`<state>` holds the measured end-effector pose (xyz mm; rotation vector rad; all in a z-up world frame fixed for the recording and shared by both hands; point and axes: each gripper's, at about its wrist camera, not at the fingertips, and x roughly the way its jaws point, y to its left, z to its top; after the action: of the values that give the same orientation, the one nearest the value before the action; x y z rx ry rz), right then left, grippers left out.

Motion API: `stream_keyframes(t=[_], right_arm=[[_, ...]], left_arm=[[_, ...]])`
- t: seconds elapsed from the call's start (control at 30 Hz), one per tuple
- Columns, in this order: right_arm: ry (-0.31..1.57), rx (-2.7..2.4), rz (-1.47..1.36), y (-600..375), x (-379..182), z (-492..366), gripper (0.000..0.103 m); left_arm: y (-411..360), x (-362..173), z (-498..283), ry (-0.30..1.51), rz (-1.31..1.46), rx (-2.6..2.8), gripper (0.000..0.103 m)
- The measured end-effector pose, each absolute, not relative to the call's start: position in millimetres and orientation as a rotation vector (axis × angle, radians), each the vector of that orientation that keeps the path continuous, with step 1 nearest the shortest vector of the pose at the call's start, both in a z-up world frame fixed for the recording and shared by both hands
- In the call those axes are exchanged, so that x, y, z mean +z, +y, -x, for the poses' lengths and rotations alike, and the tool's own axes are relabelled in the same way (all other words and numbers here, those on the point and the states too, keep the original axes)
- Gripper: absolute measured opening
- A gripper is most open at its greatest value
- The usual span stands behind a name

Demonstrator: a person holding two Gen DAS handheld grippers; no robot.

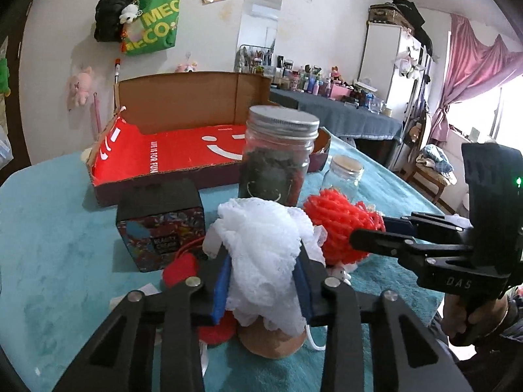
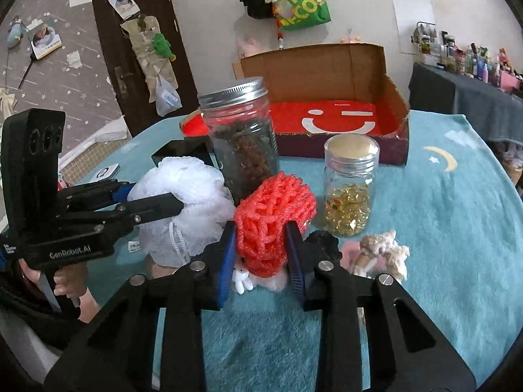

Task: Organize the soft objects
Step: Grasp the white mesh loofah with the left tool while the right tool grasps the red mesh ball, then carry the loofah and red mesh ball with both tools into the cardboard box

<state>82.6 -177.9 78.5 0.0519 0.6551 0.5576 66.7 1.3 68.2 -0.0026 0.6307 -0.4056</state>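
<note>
The left hand-held gripper [image 1: 261,274] is clamped on a white mesh bath puff [image 1: 261,245], hiding a tan item beneath; the right hand-held gripper [image 2: 261,251] squeezes an orange-red foam net [image 2: 271,225], above the teal-covered desk [image 2: 441,228], before two glass jars

tall jar [image 2: 240,140] before open box [image 2: 327,75], small jar [image 2: 351,184] to its right, mesh puffs [image 2: 183,202] in front
</note>
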Motion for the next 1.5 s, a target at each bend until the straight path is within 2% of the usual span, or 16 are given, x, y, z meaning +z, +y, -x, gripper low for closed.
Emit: stream_keyframes(t=[0.47,0.87,1.17,1.5], right_arm=[[0.602,0.522,-0.096,-200.9,101.7,-66.2,0.027],[0.522,0.486,-0.054,-213.3,134.3,-65.5,0.027],[0.478,0.487,-0.013,-216.5,167.6,-99.0,0.027],[0.499,0.585,0.024,-203.9,198.6,-172.4,0.027]], left_arm=[[31.6,93.9,-53.7,0.616,0.057,-0.391,0.033],[62.3,136.8,-64.7,0.519,0.065,-0.348,0.033],[61.2,167.2,-103.5,0.478,0.012,-0.375,0.033],[50.0,189.3,-167.1,0.483,-0.074,-0.434,0.033]])
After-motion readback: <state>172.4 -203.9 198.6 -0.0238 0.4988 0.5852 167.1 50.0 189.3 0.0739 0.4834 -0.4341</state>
